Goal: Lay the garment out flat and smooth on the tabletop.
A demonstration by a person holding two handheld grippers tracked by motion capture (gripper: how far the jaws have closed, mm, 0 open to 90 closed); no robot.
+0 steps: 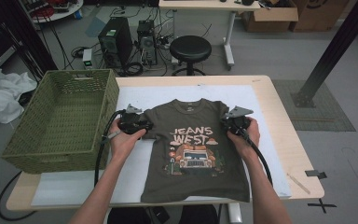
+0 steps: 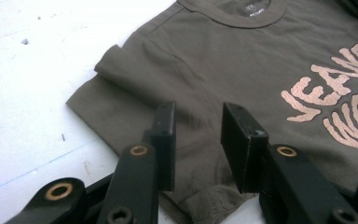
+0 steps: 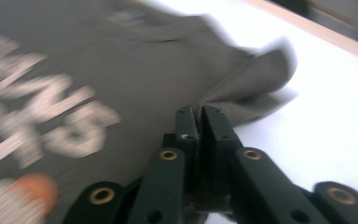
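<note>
My forearms come in over the near edge of the desk (image 1: pixel 279 116). The dark olive printed T-shirt (image 1: pixel 193 154) lies flat, print up, at the desk's middle, its hem at the near edge. My left gripper (image 2: pixel 198 140) hangs over its left sleeve, jaws apart, nothing pinched. My right gripper (image 3: pixel 199 122) is clamped on the right sleeve. A green woven basket (image 1: pixel 60 116) sits at the left edge.

Looking down and forward from above the near edge of the table (image 1: pixel 279 140), taking in the whole top and the floor beyond. Riding low and close over the T-shirt (image 2: pixel 223 60) near its left sleeve, facing right across it. Likewise close at the right sleeve, blurred. Shared by all three: the printed chest lettering (image 1: pixel 192 135).
</note>
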